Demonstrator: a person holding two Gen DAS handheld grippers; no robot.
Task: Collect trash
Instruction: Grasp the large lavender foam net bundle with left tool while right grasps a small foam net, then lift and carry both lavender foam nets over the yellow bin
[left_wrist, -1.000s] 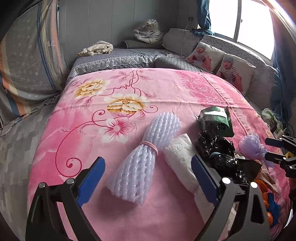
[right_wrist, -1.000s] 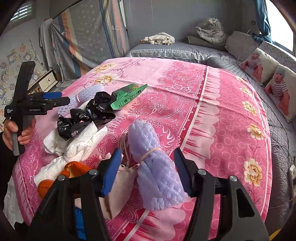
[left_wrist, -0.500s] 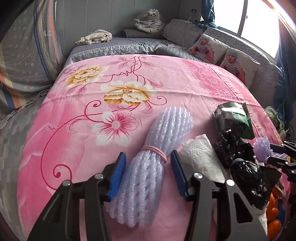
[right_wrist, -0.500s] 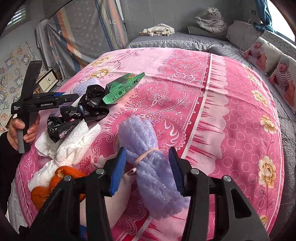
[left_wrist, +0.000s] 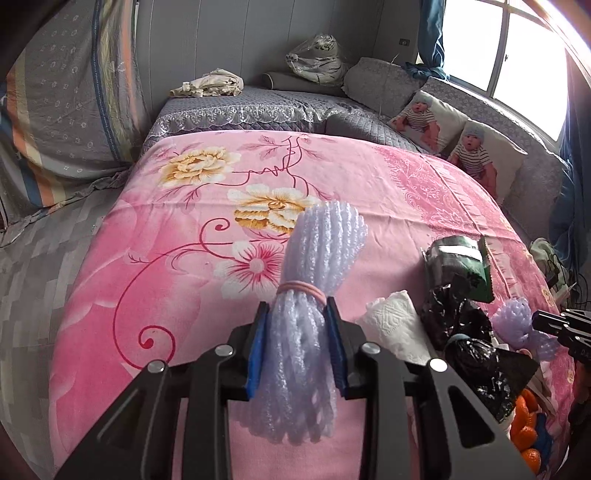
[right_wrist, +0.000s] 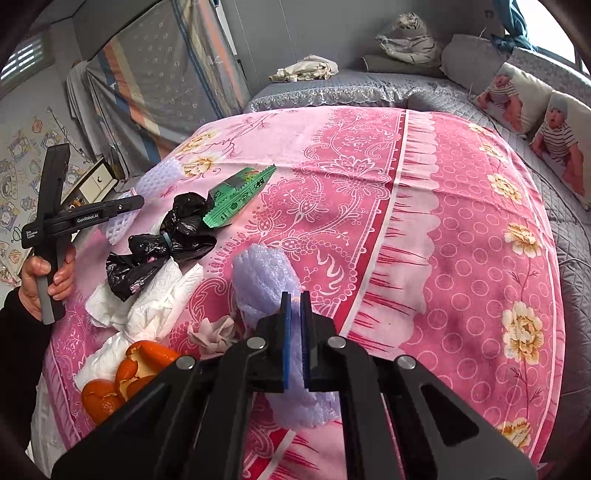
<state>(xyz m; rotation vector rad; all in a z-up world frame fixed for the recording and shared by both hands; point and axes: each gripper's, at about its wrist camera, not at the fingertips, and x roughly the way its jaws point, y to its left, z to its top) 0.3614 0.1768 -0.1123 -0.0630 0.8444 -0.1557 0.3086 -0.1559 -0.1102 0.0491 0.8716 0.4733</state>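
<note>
A pink floral bedspread (left_wrist: 177, 266) covers the bed that fills both views, with grey quilted bedding behind it, two cushions printed with babies (left_wrist: 454, 133) at the upper right under a bright window, and a plush white tiger (right_wrist: 408, 35) against the far wall. The trash lies in a loose cluster near the bed's edge, at the lower right of the left wrist view and the left half of the right wrist view: a green snack wrapper (right_wrist: 236, 197), crumpled black plastic bags (right_wrist: 170, 240), white tissue paper (right_wrist: 147, 306) and orange peel (right_wrist: 125, 373). The left gripper (left_wrist: 297, 345) has just been closing and now pinches a lavender foam fruit net bundle (left_wrist: 314, 266) below its pink rubber band, its blue pads (left_wrist: 256, 350) pressing both sides; gripping near the tied waist likely keeps the springy mesh from slipping free. The right gripper (right_wrist: 294, 341) has likewise just closed, its jaws almost pressed together on a second foam net (right_wrist: 264, 277) squeezed thin between them at the lower middle of that view. Both bundles rest on the bedspread and are not yet lifted. Taking one soft piece with each hand suggests both will be carried off together. No bin or bag for the trash shows in either view, so where they go cannot be told. The person's left hand (right_wrist: 48, 280) holds its tool's handle at the left edge.
</note>
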